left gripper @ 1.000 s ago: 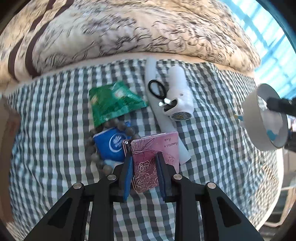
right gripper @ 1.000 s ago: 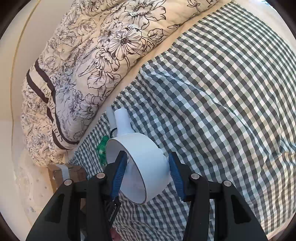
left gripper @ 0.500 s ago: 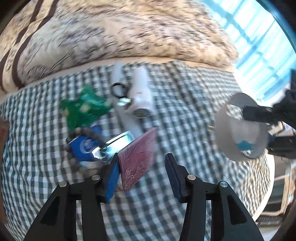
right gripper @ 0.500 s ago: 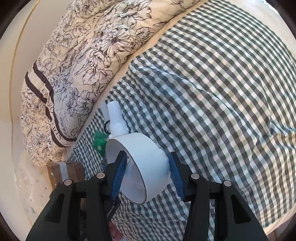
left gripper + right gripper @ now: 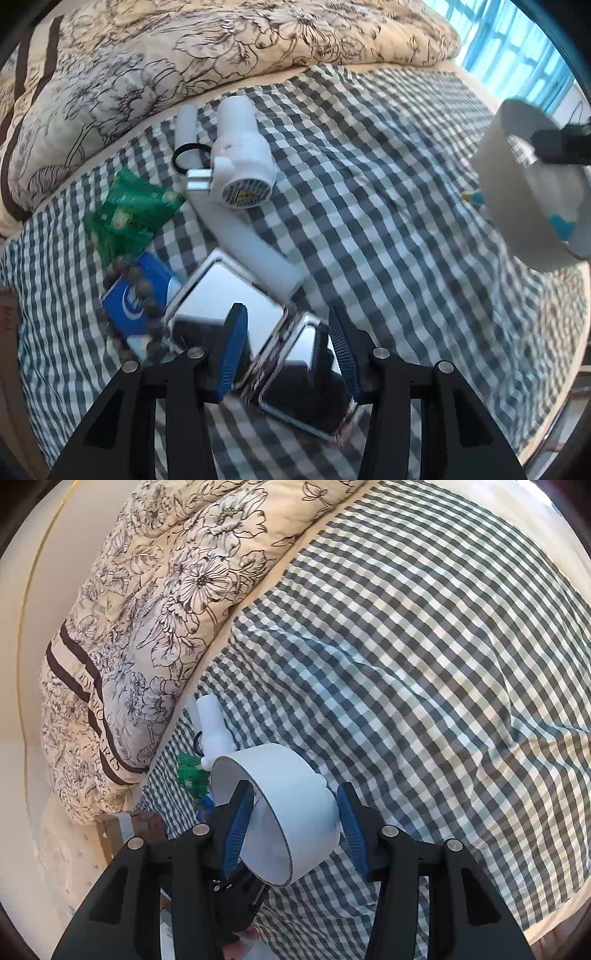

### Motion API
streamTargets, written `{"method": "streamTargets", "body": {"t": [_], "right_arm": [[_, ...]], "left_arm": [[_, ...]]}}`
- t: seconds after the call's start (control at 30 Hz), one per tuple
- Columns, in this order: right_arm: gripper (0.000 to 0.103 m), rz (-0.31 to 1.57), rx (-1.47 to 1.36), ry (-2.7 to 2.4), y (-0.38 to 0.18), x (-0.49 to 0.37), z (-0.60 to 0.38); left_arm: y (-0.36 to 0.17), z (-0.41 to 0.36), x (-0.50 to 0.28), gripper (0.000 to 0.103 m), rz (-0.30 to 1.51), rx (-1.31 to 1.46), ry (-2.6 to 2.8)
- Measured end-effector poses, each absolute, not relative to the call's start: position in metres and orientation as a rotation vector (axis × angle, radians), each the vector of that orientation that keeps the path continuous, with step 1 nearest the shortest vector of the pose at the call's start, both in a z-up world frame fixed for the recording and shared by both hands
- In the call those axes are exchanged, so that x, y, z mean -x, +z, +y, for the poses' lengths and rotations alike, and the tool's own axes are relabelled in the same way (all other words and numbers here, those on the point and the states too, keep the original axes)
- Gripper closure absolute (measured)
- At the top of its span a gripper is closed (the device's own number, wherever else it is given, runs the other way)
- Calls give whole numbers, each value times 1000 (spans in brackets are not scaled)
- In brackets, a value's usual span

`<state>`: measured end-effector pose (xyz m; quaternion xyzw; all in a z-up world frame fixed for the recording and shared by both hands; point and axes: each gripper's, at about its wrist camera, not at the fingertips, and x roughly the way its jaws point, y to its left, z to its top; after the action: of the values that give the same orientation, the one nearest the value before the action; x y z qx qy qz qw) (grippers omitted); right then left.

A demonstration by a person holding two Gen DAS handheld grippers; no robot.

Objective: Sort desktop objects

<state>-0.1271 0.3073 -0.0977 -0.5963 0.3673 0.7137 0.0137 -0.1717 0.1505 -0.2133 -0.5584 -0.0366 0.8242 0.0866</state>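
both wrist cams look steeply down, close over the grey-white checked bedsheet (image 5: 369, 177), sharing the white plastic handheld fan (image 5: 242, 162) (image 5: 214, 734).

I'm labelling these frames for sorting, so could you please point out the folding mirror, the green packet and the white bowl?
folding mirror (image 5: 218, 295): left wrist view, on its upper reflective panel.
green packet (image 5: 129, 216): left wrist view, on the middle of its crinkled face.
white bowl (image 5: 295, 786): right wrist view, on its outer wall.

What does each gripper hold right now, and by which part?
Right gripper clamps the white bowl across its wall. Left gripper holds nothing; the open mirror case lies beneath it.
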Motion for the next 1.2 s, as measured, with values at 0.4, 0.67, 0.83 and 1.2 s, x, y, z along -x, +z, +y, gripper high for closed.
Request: {"method": "streamTargets", "body": {"t": [0.4,0.67,0.83,1.2], "right_arm": [[55,1178,1859,2216,-100,127,311],[55,1171,1865,2205,-103,126,314],[55,1154,1861,2223,-99,128,313],[55,1168,1886,2189,-108,121,313]], "left_arm": [[-248,86,151,26,-1142,1831,2315],[-241,76,157,82,-1295,1804,2333],[-216,92,159,89,-1134,1773,2439],[-238,127,202,81,-795,1899,2334]]}}
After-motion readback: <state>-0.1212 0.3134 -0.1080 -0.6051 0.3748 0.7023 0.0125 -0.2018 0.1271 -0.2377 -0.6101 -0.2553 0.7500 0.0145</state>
